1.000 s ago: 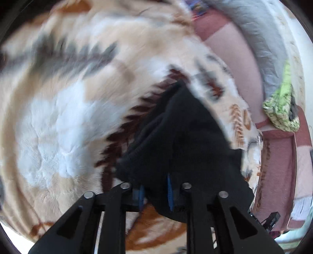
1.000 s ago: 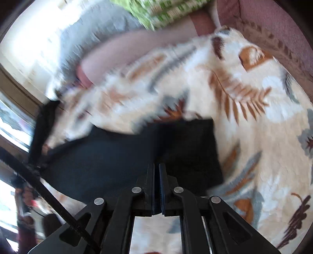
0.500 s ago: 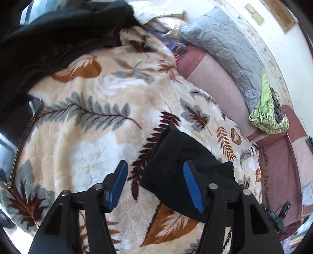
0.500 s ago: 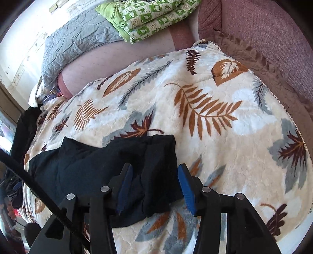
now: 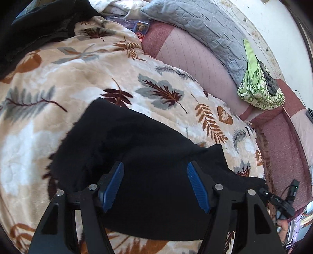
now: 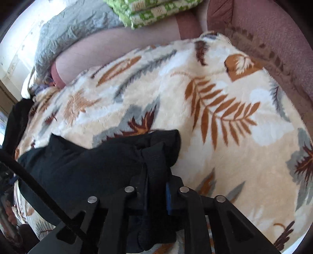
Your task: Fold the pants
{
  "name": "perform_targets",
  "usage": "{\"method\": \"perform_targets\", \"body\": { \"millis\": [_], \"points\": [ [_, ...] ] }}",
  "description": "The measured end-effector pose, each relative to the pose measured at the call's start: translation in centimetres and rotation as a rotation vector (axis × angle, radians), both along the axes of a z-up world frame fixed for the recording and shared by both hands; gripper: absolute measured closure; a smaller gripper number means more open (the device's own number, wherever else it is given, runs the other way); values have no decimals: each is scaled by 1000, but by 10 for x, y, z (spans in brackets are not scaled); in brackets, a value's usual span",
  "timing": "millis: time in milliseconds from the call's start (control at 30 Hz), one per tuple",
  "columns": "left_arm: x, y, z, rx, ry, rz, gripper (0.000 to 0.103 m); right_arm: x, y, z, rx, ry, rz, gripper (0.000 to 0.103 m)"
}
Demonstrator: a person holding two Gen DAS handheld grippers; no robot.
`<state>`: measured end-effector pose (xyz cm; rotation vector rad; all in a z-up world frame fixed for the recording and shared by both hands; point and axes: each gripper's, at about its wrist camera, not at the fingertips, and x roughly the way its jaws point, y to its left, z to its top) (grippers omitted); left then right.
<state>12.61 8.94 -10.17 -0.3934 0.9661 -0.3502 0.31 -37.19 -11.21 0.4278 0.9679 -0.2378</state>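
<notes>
so the black pants [image 5: 148, 162] are lying bunched in a partly folded heap on the leaf-print blanket [image 5: 82, 64] that's covering the couch, near the front edge closest to the person

right gripper [image 6: 156, 187] is clamping down on a thick wad of the fabric at the right end of the heap, layers stacked between the fingers, I'm guessing so the whole fold moves as one piece instead of sliding apart

left gripper [image 5: 155, 185] is hanging right over the middle of the pants with its blue pads [image 5: 113, 185] spread wide, gripping nothing, probably lining up for a pinch on its side

green checked bundle [image 6: 154, 9] and grey quilt [image 5: 205, 25] are sitting well back against the couch, out of the way
</notes>
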Motion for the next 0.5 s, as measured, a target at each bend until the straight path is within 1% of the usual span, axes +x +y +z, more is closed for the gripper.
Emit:
{"method": "perform_targets", "body": {
  "millis": [100, 133, 200, 233, 267, 300, 333, 367, 433, 467, 500],
  "points": [
    [3, -6, -8, 35, 1, 20, 36, -5, -6, 18, -35, -43, -24, 90],
    [5, -5, -12, 45, 3, 28, 36, -4, -6, 21, -53, -41, -32, 90],
    [6, -1, -20, 24, 13, 24, 37, 0, -12, 20, -98, -13, -58, 90],
    [5, 1, -22, 16, 8, 26, 36, 2, -15, 15, -112, 13, -59, 86],
    [5, 2, -23, 8, 4, 21, 37, 10, -17, 1, -127, 81, -51, 77],
    [4, 3, -22, 3, 0, 16, 37, 16, -19, -9, -154, 144, -49, 72],
    [3, 3, -22, -1, -6, 12, 36, 17, -20, -13, -182, 170, -55, 58],
    [1, 3, -22, -1, -14, 5, 37, 13, -21, -10, -203, 163, -70, 45],
    [0, 3, -23, 1, -20, -3, 37, 4, -14, 12, -269, 115, -134, 31],
    [0, 3, -23, 3, -18, -4, 37, 0, -6, 26, -315, 88, -156, 29],
    [0, 2, -23, 3, -16, -1, 36, -2, 9, 46, -405, 58, -175, 27]
  ]
}}
